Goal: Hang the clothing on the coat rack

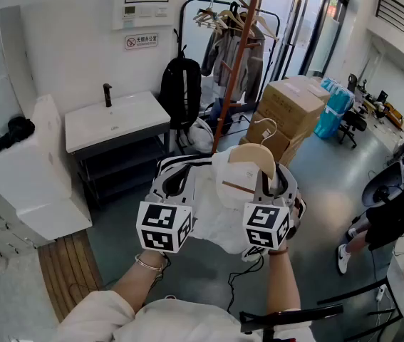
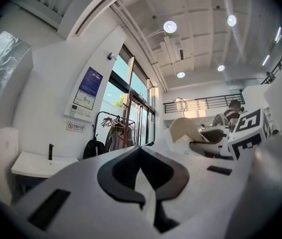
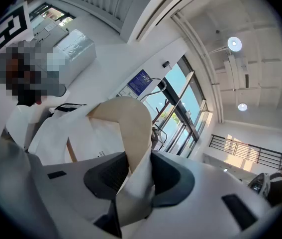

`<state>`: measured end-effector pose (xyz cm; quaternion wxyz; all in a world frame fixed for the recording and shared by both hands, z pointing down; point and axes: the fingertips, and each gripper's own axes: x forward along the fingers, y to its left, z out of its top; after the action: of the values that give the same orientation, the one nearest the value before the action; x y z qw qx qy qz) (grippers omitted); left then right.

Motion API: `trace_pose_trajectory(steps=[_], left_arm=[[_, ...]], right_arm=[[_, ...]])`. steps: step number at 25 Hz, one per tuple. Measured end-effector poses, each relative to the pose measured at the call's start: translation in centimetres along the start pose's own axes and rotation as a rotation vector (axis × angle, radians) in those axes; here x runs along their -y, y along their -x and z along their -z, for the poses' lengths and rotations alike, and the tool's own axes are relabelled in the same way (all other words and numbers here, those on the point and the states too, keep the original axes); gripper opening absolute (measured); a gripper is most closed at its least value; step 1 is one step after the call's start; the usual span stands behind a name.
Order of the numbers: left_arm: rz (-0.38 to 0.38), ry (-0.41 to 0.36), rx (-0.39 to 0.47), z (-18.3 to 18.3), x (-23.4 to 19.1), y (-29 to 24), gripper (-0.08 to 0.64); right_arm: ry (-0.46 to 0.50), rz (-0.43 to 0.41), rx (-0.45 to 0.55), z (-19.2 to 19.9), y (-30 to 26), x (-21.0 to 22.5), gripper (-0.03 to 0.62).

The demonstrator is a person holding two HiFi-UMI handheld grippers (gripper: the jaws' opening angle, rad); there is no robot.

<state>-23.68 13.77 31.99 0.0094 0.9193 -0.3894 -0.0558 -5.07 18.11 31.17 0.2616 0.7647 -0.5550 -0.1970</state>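
A white garment with a dark-striped collar hangs on a pale wooden hanger, held between both grippers at chest height. My right gripper is shut on the hanger's shoulder and the cloth over it; in the right gripper view the hanger and garment sit between the pads of that gripper. My left gripper is shut on the garment's collar side, a thin white fold showing between its pads. The brown wooden coat rack stands ahead, well beyond both grippers.
A black backpack hangs by a white sink counter. Behind the rack is a black clothes rail with hangers and jackets. Cardboard boxes stand to its right. A person is at the far right, and a white cabinet is on the left.
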Motion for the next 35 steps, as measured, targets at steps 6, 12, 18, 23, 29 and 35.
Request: trace_pose_trajectory(steps=[6,12,18,23,29,35], left_arm=[[0.005,0.008,-0.008,0.6,0.1,0.6,0.008],[0.006,0.013,0.000,0.6,-1.0,0.9,0.008],[0.028,0.009,-0.002,0.7,-2.4,0.7,0.008],[0.035,0.039,-0.006,1.5,-4.3,0.1,0.008],[0.066,0.070,-0.034,3.3,-4.6,-1.5,0.009],[0.073,0.066,-0.054,4.4,-5.3,-4.3,0.008]], right_arm=[[0.002,0.005,-0.002,0.2,0.3,0.2,0.153],[-0.020,0.015,-0.003,-0.1,-0.1,0.3,0.158],[0.008,0.039,-0.016,-0.6,-0.9,0.1,0.158],[0.029,0.055,-0.031,-0.6,-1.6,-0.2,0.156],[0.038,0.081,-0.041,-0.2,-2.7,0.2,0.158],[0.035,0.100,-0.036,0.8,-5.5,1.4,0.158]])
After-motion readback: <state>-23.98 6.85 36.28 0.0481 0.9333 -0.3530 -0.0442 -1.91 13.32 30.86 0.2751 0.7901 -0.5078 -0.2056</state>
